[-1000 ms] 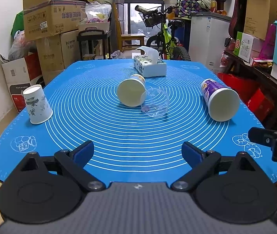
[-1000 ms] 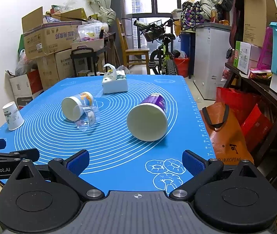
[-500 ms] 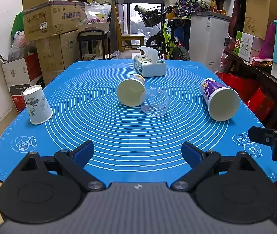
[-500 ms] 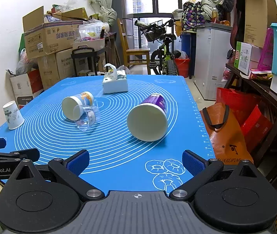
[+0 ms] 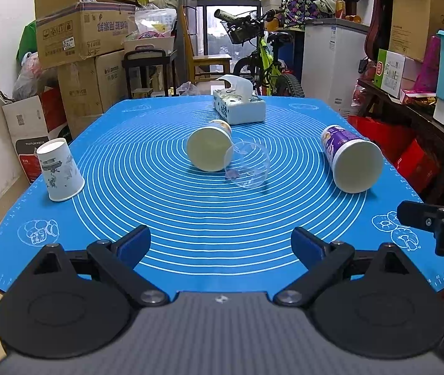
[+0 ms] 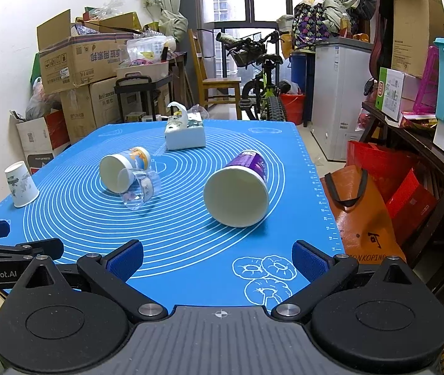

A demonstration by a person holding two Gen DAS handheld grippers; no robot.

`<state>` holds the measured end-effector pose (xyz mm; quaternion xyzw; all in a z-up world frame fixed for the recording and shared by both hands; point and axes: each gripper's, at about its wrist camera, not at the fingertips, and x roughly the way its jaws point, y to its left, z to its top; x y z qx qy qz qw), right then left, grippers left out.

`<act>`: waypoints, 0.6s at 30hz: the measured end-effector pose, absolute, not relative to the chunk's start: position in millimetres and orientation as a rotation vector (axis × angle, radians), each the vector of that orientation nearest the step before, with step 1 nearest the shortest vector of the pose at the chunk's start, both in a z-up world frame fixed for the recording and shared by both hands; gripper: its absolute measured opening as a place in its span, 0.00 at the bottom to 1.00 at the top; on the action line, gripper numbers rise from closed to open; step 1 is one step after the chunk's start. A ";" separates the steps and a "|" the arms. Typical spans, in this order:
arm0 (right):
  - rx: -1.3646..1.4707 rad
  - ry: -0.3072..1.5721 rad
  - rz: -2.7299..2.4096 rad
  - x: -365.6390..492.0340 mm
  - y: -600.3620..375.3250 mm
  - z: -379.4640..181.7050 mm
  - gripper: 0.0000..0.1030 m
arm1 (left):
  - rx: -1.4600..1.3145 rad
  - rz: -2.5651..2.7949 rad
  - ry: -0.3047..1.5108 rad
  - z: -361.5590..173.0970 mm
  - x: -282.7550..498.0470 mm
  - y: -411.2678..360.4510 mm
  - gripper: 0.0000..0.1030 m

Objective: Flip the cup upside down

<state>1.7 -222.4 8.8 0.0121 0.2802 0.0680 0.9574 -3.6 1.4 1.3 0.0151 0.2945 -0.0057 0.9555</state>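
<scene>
Several cups are on a blue mat [image 5: 209, 218]. A purple paper cup [image 5: 351, 159] lies on its side at the right, mouth towards me; it also shows in the right wrist view [image 6: 240, 190]. A cartoon-print paper cup [image 5: 209, 148] lies on its side in the middle, touching a clear plastic cup [image 5: 248, 164] also on its side. A white printed cup [image 5: 60, 173] stands upside down at the left. My left gripper [image 5: 222, 243] is open and empty above the mat's near edge. My right gripper [image 6: 218, 257] is open and empty at the near right.
A tissue box [image 5: 239, 107] stands at the far side of the mat [image 6: 190, 250]. Cardboard boxes [image 5: 81, 40] stack along the left wall. A bicycle [image 5: 262, 59] and a white cabinet [image 5: 331, 59] stand behind the table. Shelves and red bags [image 6: 387, 187] line the right.
</scene>
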 end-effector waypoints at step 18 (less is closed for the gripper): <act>0.019 0.568 0.140 2.5 -222.3 9.9 0.98 | 0.025 -0.022 0.600 5.6 -2.5 3.8 0.93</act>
